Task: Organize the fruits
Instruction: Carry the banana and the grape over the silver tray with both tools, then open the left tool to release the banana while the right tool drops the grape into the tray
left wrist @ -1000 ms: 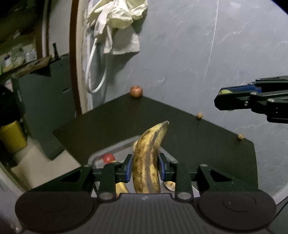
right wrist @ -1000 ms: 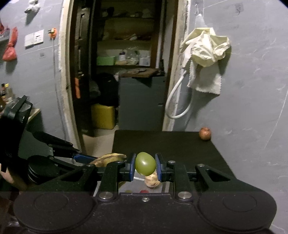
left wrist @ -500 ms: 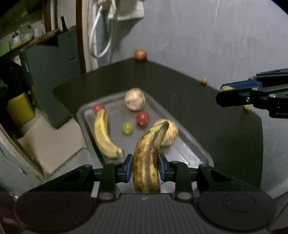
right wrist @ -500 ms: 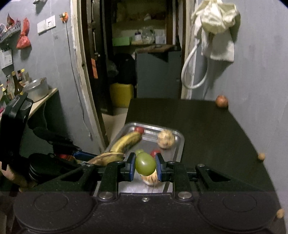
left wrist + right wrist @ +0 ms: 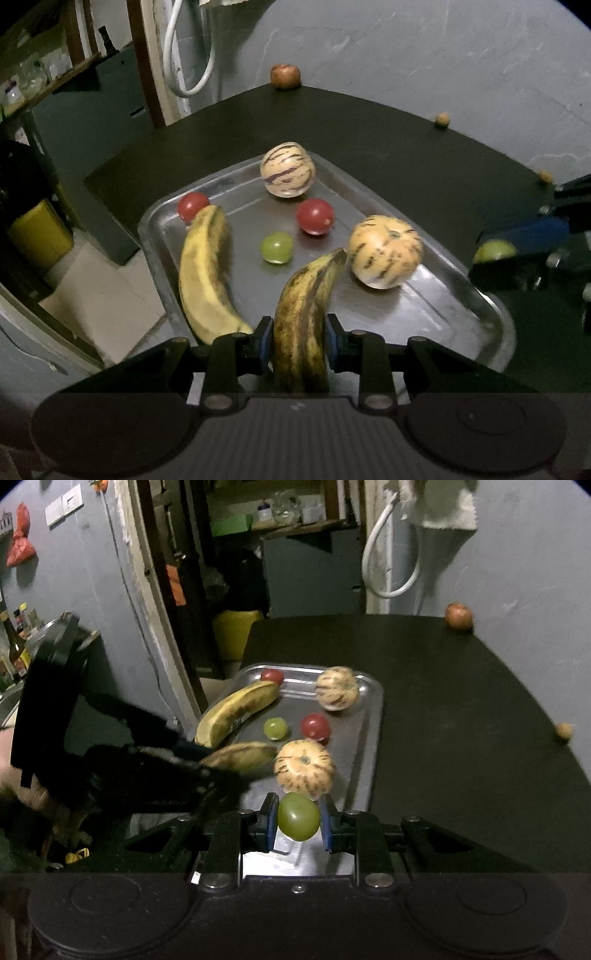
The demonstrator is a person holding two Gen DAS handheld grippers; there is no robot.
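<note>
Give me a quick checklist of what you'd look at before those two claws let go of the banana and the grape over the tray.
1. Left gripper firmly clamped on the spotted banana: ok.
2. Right gripper firmly clamped on the green grape: ok.
3. Both grippers above the metal tray: ok.
4. Bare tray floor for the banana: ok, between the yellow banana and the near striped melon, though its tip is close to that melon.
5. Bare floor for the grape: ok in front of that melon.
6. Low enough to release without fruit rolling: cannot tell.
</note>
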